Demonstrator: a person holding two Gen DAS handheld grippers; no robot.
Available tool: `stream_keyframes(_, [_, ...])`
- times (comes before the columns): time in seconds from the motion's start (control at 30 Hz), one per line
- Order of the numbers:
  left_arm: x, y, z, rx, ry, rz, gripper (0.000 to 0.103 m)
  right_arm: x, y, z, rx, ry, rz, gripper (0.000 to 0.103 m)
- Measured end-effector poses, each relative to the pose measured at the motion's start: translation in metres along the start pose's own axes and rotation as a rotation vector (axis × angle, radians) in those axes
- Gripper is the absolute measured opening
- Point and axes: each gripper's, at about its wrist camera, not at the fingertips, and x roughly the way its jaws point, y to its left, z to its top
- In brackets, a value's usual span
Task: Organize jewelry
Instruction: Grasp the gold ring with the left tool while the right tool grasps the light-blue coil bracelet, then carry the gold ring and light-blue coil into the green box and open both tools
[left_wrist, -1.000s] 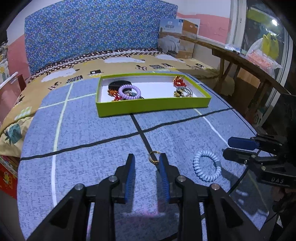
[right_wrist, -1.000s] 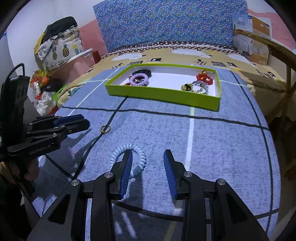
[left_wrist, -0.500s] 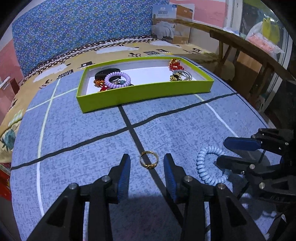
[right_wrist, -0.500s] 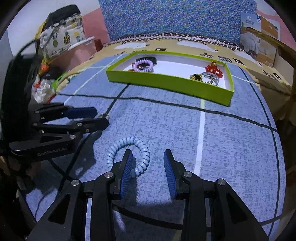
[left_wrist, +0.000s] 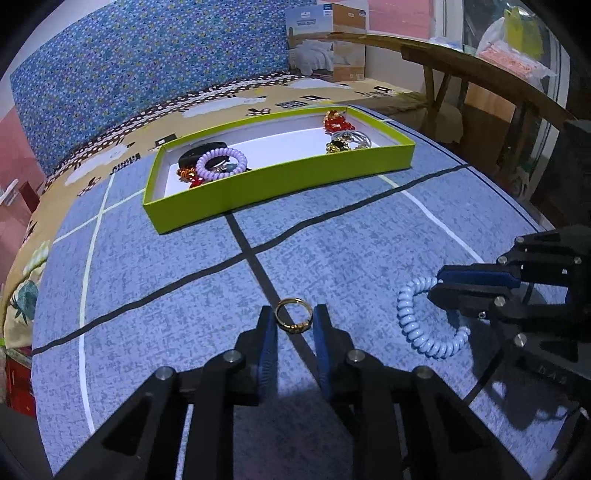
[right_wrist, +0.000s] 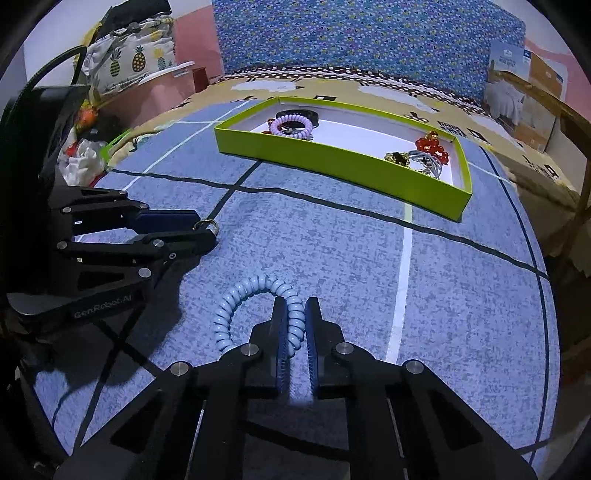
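Down low, the left hand-held gripper (left_wrist: 294, 320) has its blue-padded jaws drawn in on either side of a small gold metal ring (left_wrist: 293, 319), which sits between the tips over a black line of the blue-grey grid-patterned mat (left_wrist: 166, 258); whether the pads actually press the ring I cannot tell. Just beside it, the right hand-held gripper (right_wrist: 293, 319) is clamped on a pale blue spiral coil bracelet (right_wrist: 255, 306), whose loop curves out left of the jaws. Farther off on the mat lies a shallow lime-green cardboard tray (left_wrist: 280, 184), holding a lilac coil bracelet (left_wrist: 221, 163) at its left end and red beads (left_wrist: 334, 121) at its right.
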Motion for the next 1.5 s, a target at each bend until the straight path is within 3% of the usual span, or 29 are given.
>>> stream_keyframes(0.3, [-0.007,0.007,-0.003,-0.025,-0.016,-0.018,0.022,-0.009,-0.005,-0.001,0.023,-0.032,0.005,0.009])
stream_keyframes(0.77, [-0.037,0.011,0.001,-0.059,-0.118,-0.048,0.022,-0.025,-0.020,0.009,0.089,-0.101,-0.011,0.009])
stream_keyframes(1.5, [-0.035,0.027,0.053,-0.063,-0.201,-0.059,0.022,-0.033,-0.058,0.058,0.131,-0.184,-0.035,0.009])
